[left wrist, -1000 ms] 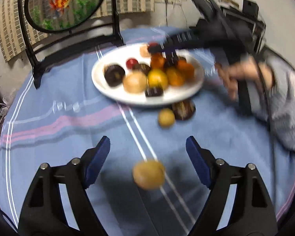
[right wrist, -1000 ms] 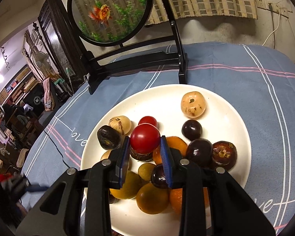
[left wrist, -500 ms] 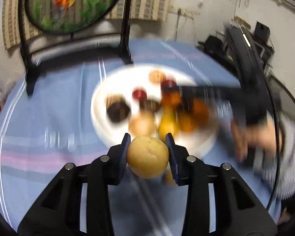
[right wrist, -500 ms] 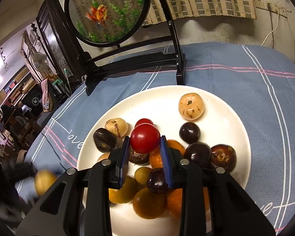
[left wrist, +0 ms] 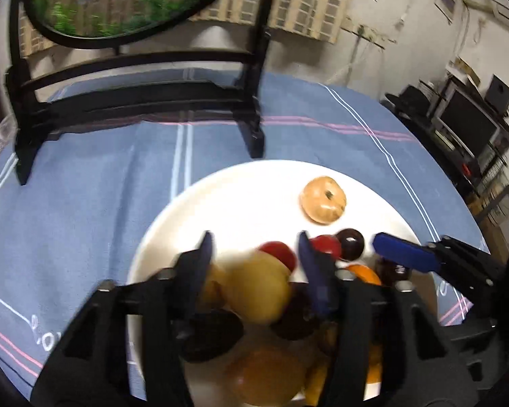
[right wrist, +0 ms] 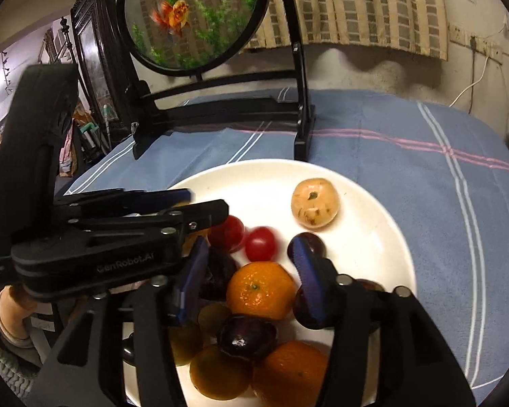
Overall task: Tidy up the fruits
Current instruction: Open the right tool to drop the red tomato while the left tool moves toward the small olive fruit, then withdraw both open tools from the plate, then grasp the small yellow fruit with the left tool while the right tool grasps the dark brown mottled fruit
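Note:
A white plate (left wrist: 254,196) (right wrist: 373,237) on the blue cloth holds several fruits. My left gripper (left wrist: 254,257) is open above the plate, and a yellow fruit (left wrist: 258,288) lies loose between its fingers among the pile. It also shows in the right wrist view (right wrist: 200,203). My right gripper (right wrist: 251,261) is open over an orange (right wrist: 259,288), with a small red tomato (right wrist: 260,243) lying on the plate just ahead of it. One of its blue fingers (left wrist: 403,256) shows in the left wrist view. A pale peach-coloured fruit (left wrist: 323,200) (right wrist: 315,202) lies apart at the plate's far side.
A round fish tank (right wrist: 193,17) on a black stand (left wrist: 135,101) stands on the table just behind the plate. Blue striped cloth (right wrist: 441,186) stretches to the right of the plate. Shelves and a monitor (left wrist: 465,122) are off the table at the right.
My left gripper carried the yellow fruit over the plate and opened, letting it go. My right gripper opened and the red tomato it held now lies on the plate.

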{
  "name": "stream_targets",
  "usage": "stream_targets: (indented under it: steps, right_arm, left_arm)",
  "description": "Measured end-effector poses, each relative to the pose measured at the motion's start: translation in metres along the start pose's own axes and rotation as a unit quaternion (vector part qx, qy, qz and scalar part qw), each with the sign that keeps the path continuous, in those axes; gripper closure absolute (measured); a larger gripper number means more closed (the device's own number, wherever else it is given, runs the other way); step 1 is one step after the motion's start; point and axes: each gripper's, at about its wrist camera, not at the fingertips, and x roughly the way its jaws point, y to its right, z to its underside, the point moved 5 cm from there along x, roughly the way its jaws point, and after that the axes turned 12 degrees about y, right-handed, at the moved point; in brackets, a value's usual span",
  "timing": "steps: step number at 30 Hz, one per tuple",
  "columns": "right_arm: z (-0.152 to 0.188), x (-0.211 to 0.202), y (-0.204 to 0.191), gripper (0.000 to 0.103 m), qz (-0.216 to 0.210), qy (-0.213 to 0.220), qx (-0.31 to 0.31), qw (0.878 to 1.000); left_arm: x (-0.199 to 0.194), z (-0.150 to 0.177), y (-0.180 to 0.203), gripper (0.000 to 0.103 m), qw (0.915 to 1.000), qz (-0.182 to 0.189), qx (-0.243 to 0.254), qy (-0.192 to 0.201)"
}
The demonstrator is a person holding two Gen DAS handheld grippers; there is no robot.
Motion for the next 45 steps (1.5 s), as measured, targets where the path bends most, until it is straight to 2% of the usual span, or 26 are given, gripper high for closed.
stream_targets:
  steps: [1, 4, 6, 7, 11, 13, 15, 16, 18, 20, 24, 27, 30, 33, 37, 40, 43, 45]
  right_arm:
    - [-0.001, -0.002, 0.001, 0.046, 0.003, 0.002, 0.000, 1.000]
    - [-0.007, -0.013, 0.006, 0.046, 0.008, 0.013, 0.011, 1.000]
    - [-0.017, -0.034, 0.005, 0.046, 0.004, 0.033, 0.020, 0.999]
    - [-0.024, -0.052, 0.003, 0.046, 0.003, 0.051, 0.024, 0.998]
    - [-0.039, -0.116, -0.011, 0.043, -0.018, 0.103, 0.043, 0.994]
    - [-0.037, -0.142, -0.020, 0.034, -0.026, 0.114, 0.046, 0.992]
    - [-0.027, -0.165, -0.031, 0.008, -0.026, 0.123, 0.038, 0.991]
    - [-0.021, -0.175, -0.034, 0.004, -0.023, 0.130, 0.034, 0.991]
    - [-0.004, -0.191, -0.040, 0.003, -0.024, 0.138, 0.027, 0.990]
    - [0.017, -0.195, -0.042, 0.003, -0.028, 0.131, 0.034, 0.990]
    - [0.046, -0.184, -0.033, 0.003, -0.026, 0.094, 0.050, 0.994]
    - [0.055, -0.175, -0.024, 0.003, -0.017, 0.070, 0.071, 0.995]
    - [0.057, -0.173, -0.022, 0.003, -0.022, 0.063, 0.084, 0.994]
    - [0.059, -0.174, -0.024, 0.003, -0.024, 0.061, 0.081, 0.995]
    - [0.060, -0.171, -0.025, 0.003, -0.023, 0.055, 0.079, 0.995]
    - [0.063, -0.167, -0.023, 0.003, -0.020, 0.046, 0.080, 0.996]
    - [0.066, -0.165, -0.023, 0.003, -0.018, 0.041, 0.079, 0.996]
    - [0.067, -0.164, -0.024, 0.003, -0.020, 0.037, 0.077, 0.996]
  left_arm:
    - [-0.003, -0.004, -0.002, 0.031, 1.0000, -0.003, -0.002, 0.008]
    - [-0.025, -0.012, -0.007, 0.030, 0.9997, -0.002, -0.008, 0.022]
    - [-0.039, -0.018, -0.010, 0.025, 0.9995, -0.003, -0.014, 0.029]
    - [-0.054, -0.022, -0.013, 0.018, 0.9991, -0.005, -0.018, 0.039]
    - [-0.125, -0.030, -0.017, 0.007, 0.9951, -0.014, -0.027, 0.094]
    - [-0.157, -0.023, -0.017, 0.002, 0.9927, -0.017, -0.032, 0.115]
    - [-0.177, -0.007, -0.014, 0.002, 0.9919, -0.020, -0.029, 0.122]
    - [-0.182, 0.006, -0.011, 0.002, 0.9929, -0.024, -0.020, 0.115]
    - [-0.181, 0.028, -0.003, 0.002, 0.9947, -0.032, 0.003, 0.098]
    - [-0.170, 0.064, 0.010, 0.002, 0.9949, -0.049, 0.050, 0.072]
    - [-0.148, 0.110, 0.030, 0.002, 0.9888, -0.065, 0.129, 0.038]
    - [-0.141, 0.123, 0.035, 0.002, 0.9867, -0.060, 0.149, 0.026]
    - [-0.140, 0.122, 0.035, 0.002, 0.9877, -0.052, 0.144, 0.031]
    - [-0.129, 0.123, 0.031, 0.002, 0.9893, -0.049, 0.136, 0.017]
    - [-0.114, 0.124, 0.021, 0.002, 0.9909, -0.064, 0.118, -0.010]
    - [-0.115, 0.117, 0.008, 0.002, 0.9917, -0.077, 0.103, -0.001]
    - [-0.120, 0.109, -0.008, 0.002, 0.9875, -0.118, 0.103, 0.015]
    - [-0.121, 0.110, -0.012, 0.003, 0.9904, -0.104, 0.090, 0.010]
